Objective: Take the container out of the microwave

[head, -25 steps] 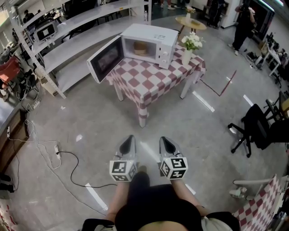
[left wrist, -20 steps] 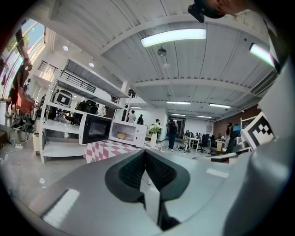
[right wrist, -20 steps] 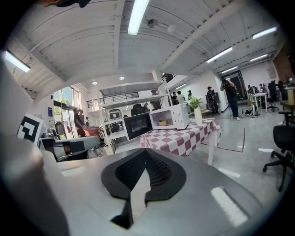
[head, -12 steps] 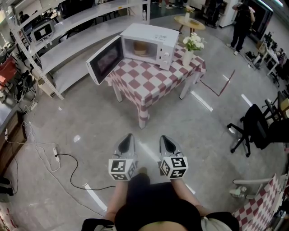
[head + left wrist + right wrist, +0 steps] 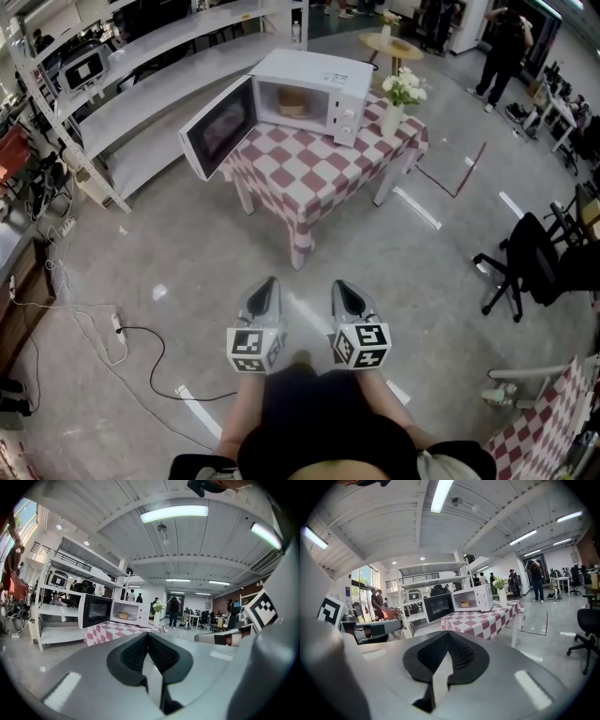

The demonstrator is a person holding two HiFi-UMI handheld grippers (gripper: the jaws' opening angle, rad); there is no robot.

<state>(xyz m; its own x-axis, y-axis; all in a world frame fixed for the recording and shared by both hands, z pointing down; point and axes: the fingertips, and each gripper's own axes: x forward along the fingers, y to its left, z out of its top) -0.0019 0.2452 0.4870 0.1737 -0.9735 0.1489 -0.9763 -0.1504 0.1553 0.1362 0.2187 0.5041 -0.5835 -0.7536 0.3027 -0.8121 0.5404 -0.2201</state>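
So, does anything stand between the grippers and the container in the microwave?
Nothing visible does. The microwave door hangs open, the container sits exposed inside, and only bare floor separates the left gripper and right gripper from the table.

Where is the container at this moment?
In the head view the container sits top centre, inside the open microwave on the checkered table, left of the flower vase.

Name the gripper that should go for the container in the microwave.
Left, narrowly. The left gripper and right gripper are both shut, empty, far from the table; the container in the open microwave lies more in line with the left one. The door swings further left.
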